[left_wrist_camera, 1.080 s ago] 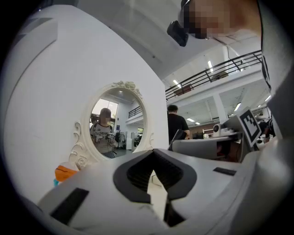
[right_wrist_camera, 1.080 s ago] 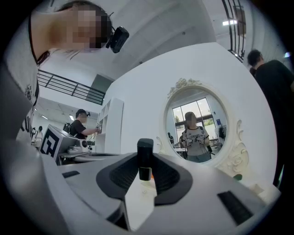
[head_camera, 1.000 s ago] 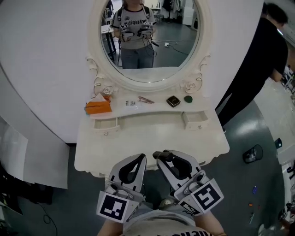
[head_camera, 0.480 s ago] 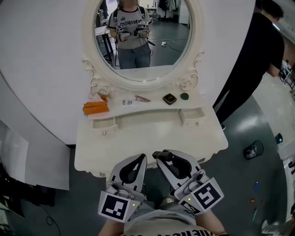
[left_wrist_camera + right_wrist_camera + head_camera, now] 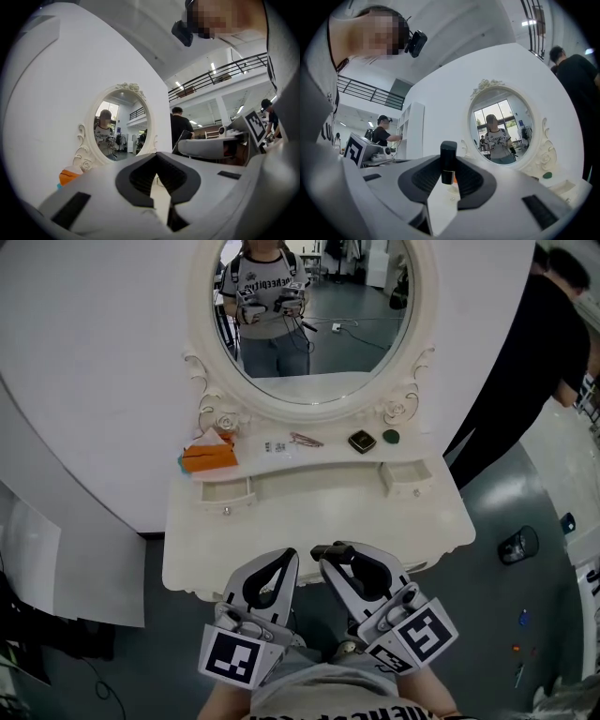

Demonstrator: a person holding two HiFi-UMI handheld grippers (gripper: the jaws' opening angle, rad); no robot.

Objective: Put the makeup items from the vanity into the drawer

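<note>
You hold both grippers close to your body, short of the front edge of the vanity (image 5: 309,521). Your hands are cut off by the bottom of the head view.

The left gripper (image 5: 279,563) has its jaws a little apart, with nothing between them. The right gripper (image 5: 342,557) carries one black tube (image 5: 448,159), upright at the jaw tips. The jaws are easing open, yet the pads sit against the tube. An orange band shows at the tube's lower end, and the part below that is hidden by the jaws.

Two small drawers sit under the vanity's raised back shelf, one near the left end (image 5: 225,493) and one near the right end (image 5: 408,478). You cannot tell how far either is pulled out.

Five things lie along the shelf. From its left end they are an orange box (image 5: 208,458), a scatter of tiny bits (image 5: 272,447) too small to make out, one thin pinkish clip (image 5: 302,440), one dark square case (image 5: 362,441) and one green round thing (image 5: 390,437).

Behind them one oval mirror (image 5: 314,324) shows your reflection, cut off at the top. A person in black (image 5: 525,371) stands beyond the right end, partly out of frame.
</note>
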